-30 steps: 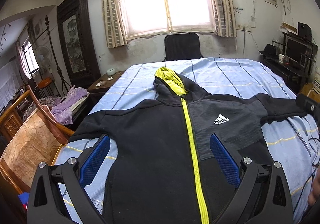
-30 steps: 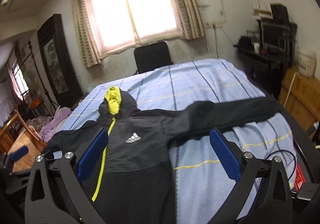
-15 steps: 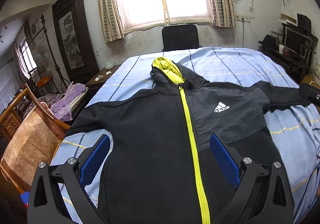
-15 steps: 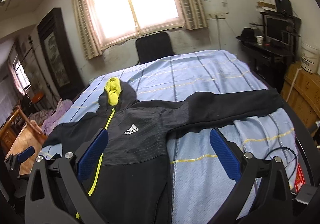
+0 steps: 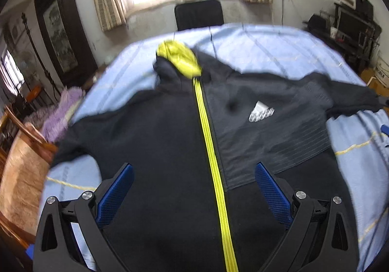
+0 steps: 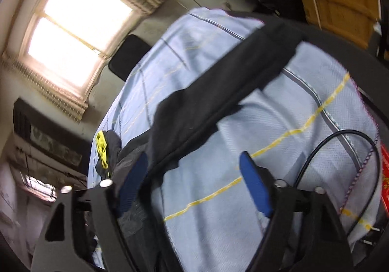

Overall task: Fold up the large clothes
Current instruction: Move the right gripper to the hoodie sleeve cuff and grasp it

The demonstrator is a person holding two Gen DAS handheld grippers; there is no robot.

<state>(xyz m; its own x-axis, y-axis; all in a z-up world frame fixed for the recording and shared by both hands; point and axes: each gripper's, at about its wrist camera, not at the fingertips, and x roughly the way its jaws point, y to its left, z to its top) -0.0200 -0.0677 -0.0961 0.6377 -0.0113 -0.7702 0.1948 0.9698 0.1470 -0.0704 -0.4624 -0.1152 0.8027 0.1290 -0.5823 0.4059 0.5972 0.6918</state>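
A black hooded jacket [image 5: 158, 140] with a yellow zip and yellow hood lining lies spread face up on a light blue bed sheet [image 5: 267, 41]. My left gripper [image 5: 194, 189] is open and empty, low over the jacket's lower front, astride the zip. My right gripper [image 6: 192, 182] is open and empty, tilted, over the jacket's armpit where the right sleeve [image 6: 233, 72] stretches out across the sheet [image 6: 279, 131]. The hood [image 6: 103, 150] shows at the left of the right wrist view.
A black cable [image 6: 340, 145] and plug lie on the sheet near the bed's right edge. A wooden chair [image 5: 22, 174] and purple cloth [image 5: 63, 109] stand left of the bed. A black chair [image 5: 199, 13] is at the far end, a desk [image 5: 352, 31] at the right.
My left gripper has moved forward and lower over the jacket. My right gripper has swung right, dropped toward the sleeve and rolled so its view is tilted. Both stay open.
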